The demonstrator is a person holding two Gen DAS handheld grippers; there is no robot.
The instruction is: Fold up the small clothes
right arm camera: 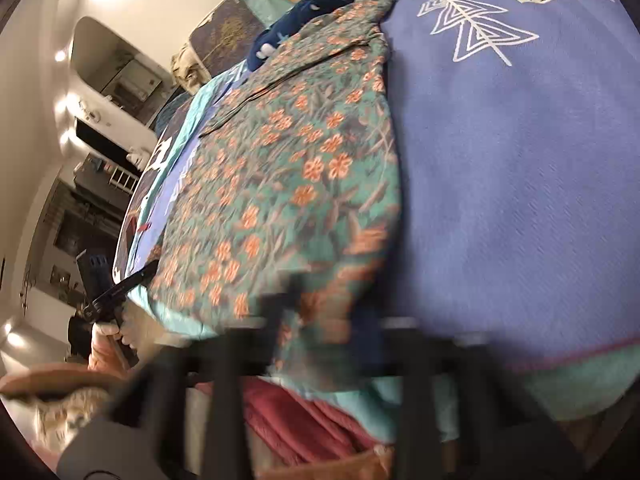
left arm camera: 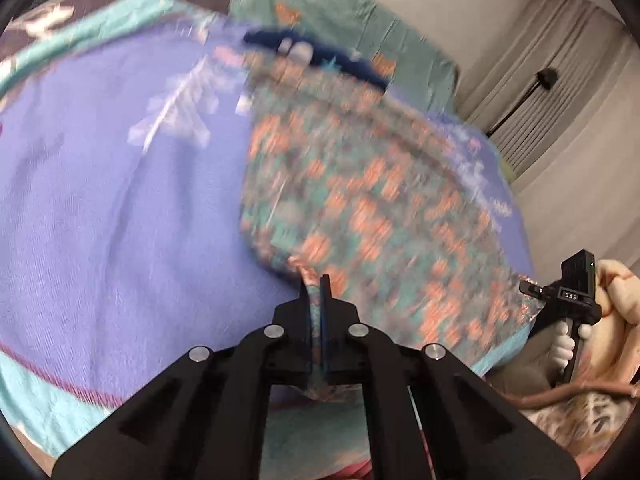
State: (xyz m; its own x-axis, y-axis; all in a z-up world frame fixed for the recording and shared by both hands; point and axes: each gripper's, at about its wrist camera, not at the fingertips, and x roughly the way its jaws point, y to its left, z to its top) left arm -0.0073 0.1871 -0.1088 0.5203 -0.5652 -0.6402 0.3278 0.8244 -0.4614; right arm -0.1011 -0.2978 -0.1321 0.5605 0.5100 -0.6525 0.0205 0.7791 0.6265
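We hold the floral garment [left arm camera: 360, 200] by its near hem, one corner in each gripper. It lies spread on the purple bedspread [left arm camera: 100, 200] of the bed, its far end touching a dark blue cloth [left arm camera: 320, 56].

The left gripper [left arm camera: 318, 292] has its fingers pressed together on the hem, and a strip of the floral fabric is visible between them. The right gripper [left arm camera: 534, 290] shows in the left wrist view at the other near corner, with its fingers on the edge of the cloth. In its own view it is too blurred to read, so we judge it as pinching the hem.

To do this fold well, we should lift both corners together and at the same height, so the hem stays straight. Then we carry it over to the far edge and lay it down flat, without dragging the lower layer or the blue cloth beside it.
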